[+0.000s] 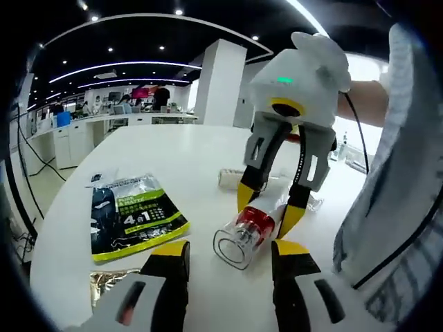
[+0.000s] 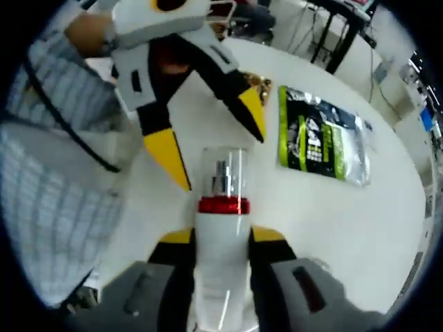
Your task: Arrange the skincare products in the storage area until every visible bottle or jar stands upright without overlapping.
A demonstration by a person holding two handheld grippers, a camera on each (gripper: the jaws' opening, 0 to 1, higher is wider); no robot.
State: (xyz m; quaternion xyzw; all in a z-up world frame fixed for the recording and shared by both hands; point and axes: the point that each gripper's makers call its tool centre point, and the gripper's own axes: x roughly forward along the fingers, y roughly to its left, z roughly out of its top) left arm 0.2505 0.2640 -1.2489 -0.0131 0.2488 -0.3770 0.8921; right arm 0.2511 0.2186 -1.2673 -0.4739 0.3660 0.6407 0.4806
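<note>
Overhead, ceiling lights (image 1: 131, 66) curve above the white table (image 1: 180, 149).

The left gripper view sits low over the white tabletop (image 1: 194, 166), facing across it toward the office beyond, close to the pump bottle (image 1: 250, 232). The right gripper view looks steeply down along that bottle (image 2: 221, 249), from very near. The two face each other, sharing the bottle and green sachet (image 1: 131, 214) (image 2: 322, 135).
</note>
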